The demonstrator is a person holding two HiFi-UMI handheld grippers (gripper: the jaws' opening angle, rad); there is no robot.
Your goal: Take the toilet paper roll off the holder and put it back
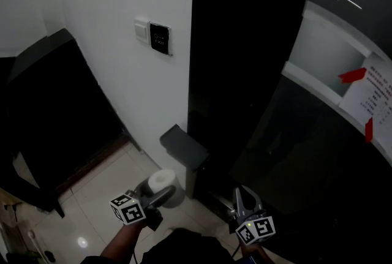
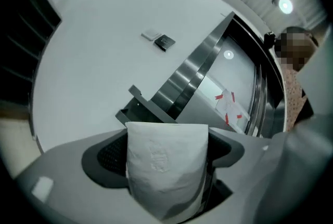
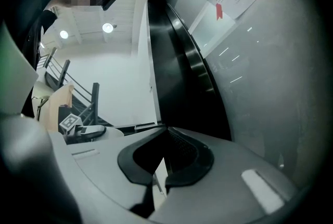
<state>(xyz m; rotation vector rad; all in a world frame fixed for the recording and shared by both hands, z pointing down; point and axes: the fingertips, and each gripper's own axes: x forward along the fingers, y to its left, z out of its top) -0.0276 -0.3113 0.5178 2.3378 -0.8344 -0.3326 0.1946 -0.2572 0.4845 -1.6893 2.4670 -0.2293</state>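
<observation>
One toilet paper roll – clear of its holder.
The left gripper is clamped on it just below the holder, by the white wall's edge – the right gripper hangs alongside, jaws together, empty.

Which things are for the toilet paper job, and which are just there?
For the job: toilet paper roll, left gripper holding it, grey holder.
Just there: wall switch, taped paper notice, right gripper, shut and empty.

Open floor (tiled) left, holder juts ahead
</observation>
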